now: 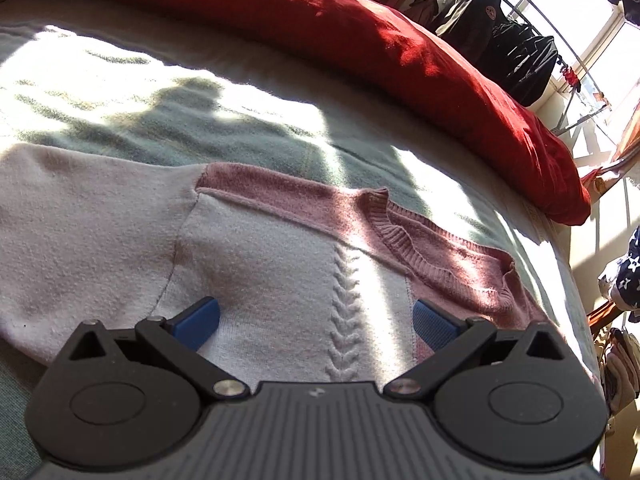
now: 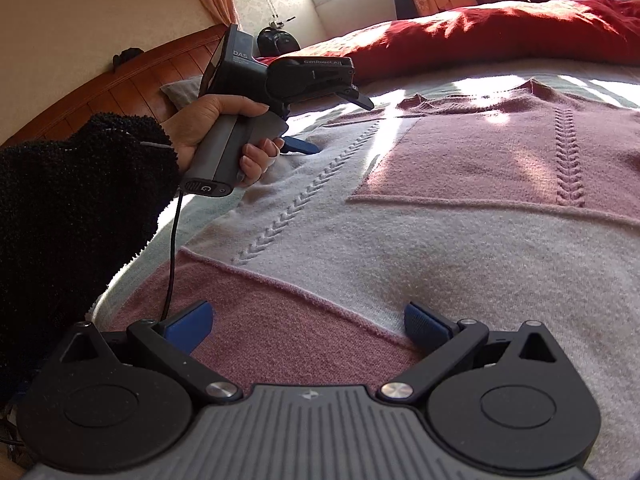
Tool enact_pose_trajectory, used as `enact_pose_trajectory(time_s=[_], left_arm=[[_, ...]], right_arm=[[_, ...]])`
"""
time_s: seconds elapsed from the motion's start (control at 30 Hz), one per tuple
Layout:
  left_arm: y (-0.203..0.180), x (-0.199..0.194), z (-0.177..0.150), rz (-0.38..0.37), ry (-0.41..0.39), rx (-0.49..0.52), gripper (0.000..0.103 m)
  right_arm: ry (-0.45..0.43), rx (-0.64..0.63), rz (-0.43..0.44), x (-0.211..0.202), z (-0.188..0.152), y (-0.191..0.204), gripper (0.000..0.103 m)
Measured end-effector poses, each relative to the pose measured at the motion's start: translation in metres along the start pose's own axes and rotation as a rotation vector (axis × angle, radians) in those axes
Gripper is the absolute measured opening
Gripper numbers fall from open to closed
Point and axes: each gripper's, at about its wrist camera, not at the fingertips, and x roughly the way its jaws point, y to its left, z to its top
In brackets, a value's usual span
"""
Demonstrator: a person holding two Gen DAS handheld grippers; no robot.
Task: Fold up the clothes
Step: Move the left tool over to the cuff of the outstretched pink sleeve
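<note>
A pink-and-white knit sweater [image 2: 440, 208] lies spread flat across the middle of a bed [image 1: 240, 120], its ribbed collar toward the red duvet [image 1: 360, 40] heaped along the far edge. Folding appears barely begun: body and one sleeve lie open, though the hem is out of view. The left gripper [image 1: 316, 320], in a person's hand [image 2: 208, 132], and the right gripper [image 2: 308, 326] hover over the knit, fingers spread wide, holding nothing. Cable stitching runs down its colour-blocked panels.

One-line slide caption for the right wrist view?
Right gripper open over a pink-and-white knit sweater spread on the bed, left gripper open near its far edge.
</note>
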Motion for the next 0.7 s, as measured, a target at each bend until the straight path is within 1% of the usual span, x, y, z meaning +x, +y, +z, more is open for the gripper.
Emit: enact_pose_trajectory(time_s=[0.07,0.13,0.23,0.3,0.33,0.4,0.47,0.5,0.57,0.7], left_arm=[[-0.001,-0.012,0.002,-0.003,-0.012,-0.002,0.102],[-0.002,-0.019,0.002,-0.022,-0.025,-0.008,0.102],[0.002,-0.018,-0.004,-0.025,0.007,-0.032,0.102],[0.004,-0.014,-0.009,0.005,0.046,-0.032,0.102],[0.003,-0.017,-0.01,0.016,0.038,-0.02,0.102],[0.001,-0.029,-0.008,0.03,0.007,0.002,0.102],[0.001,-0.049,0.0,0.017,-0.036,0.03,0.102],[0.002,-0.061,0.006,0.022,-0.063,0.041,0.102],[0.01,-0.086,0.019,0.052,-0.117,0.053,0.102],[0.05,-0.126,0.038,0.131,-0.203,0.007,0.102]], right_arm=[[0.001,0.005,0.004,0.0,0.0,-0.001,0.103],[0.001,0.004,0.003,0.0,0.0,0.0,0.103],[0.003,0.0,-0.001,-0.001,0.0,0.001,0.103],[0.003,0.002,0.001,-0.001,0.0,0.001,0.103],[0.004,0.004,0.003,-0.002,0.0,0.0,0.103],[0.005,0.008,0.008,-0.003,0.001,-0.001,0.103],[0.004,0.013,0.016,-0.004,0.001,-0.002,0.103],[0.003,0.017,0.02,-0.005,0.001,-0.003,0.103],[0.002,0.032,0.031,-0.005,0.002,-0.005,0.103],[0.003,0.035,0.035,-0.006,0.002,-0.006,0.103]])
